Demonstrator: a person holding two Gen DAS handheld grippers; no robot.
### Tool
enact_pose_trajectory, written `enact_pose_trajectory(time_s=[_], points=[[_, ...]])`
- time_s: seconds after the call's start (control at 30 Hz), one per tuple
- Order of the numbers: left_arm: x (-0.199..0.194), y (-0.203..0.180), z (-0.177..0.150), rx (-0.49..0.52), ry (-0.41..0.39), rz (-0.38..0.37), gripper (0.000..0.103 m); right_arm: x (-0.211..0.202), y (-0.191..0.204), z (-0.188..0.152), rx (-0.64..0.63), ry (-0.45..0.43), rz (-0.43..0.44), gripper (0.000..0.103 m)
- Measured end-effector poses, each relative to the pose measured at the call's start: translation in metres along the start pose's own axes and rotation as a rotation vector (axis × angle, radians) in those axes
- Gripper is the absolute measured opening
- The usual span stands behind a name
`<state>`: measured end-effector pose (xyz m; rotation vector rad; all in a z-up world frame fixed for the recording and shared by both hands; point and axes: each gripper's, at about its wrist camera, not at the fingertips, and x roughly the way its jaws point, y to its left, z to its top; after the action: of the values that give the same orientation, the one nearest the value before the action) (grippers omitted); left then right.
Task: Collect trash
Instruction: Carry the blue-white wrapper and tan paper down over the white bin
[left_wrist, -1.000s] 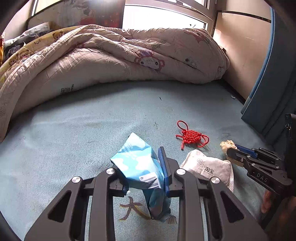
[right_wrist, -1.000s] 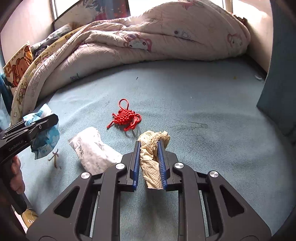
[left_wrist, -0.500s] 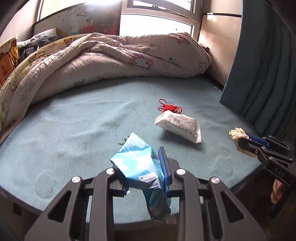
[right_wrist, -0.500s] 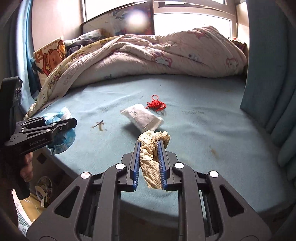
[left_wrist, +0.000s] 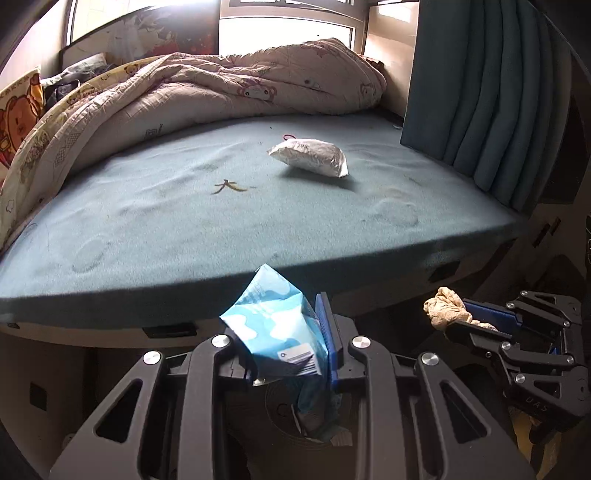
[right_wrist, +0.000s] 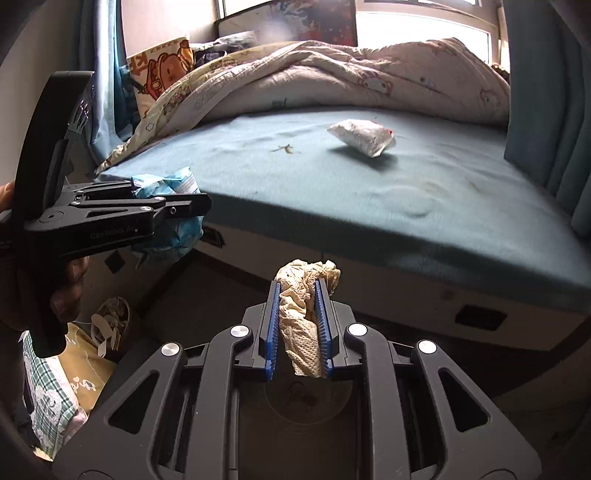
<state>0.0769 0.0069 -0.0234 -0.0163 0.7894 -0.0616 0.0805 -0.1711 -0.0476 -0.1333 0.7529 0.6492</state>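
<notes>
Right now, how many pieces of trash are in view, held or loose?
3: blue wrapper clamped in the left gripper, crumpled tissue in the right gripper, white packet lying on the bed. More may hide behind the packet or under the quilt.

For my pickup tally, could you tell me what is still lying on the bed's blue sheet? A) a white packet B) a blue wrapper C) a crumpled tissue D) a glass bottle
A: the white packet lies on the sheet, while both grippers hold the other trash off the bed.
</notes>
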Motion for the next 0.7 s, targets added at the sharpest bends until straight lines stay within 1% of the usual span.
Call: enact_pose_trajectory(time_s=[0.2, 0.4, 0.57, 0.7], points=[[0.028, -0.012, -0.059, 0.001, 0.073, -0.044, 0.026, 0.034, -0.002, -0.069, 0.044, 0.112, 0.007, 0.017], [0.078, -0.012, -0.117, -0.032, 0.193, -0.073, 0.026, 0.073, -0.001, -0.127, 0.077, 0.225, 0.037, 0.017], [0.115, -0.009, -0.150, -0.067, 0.284, -0.096, 0.026, 0.103, 0.002, -0.156, 0.085, 0.305, 0.066, 0.017], [0.132, -0.009, -0.159, -0.067, 0.310, -0.105, 0.026, 0.122, 0.003, -0.167, 0.084, 0.348, 0.078, 0.017]])
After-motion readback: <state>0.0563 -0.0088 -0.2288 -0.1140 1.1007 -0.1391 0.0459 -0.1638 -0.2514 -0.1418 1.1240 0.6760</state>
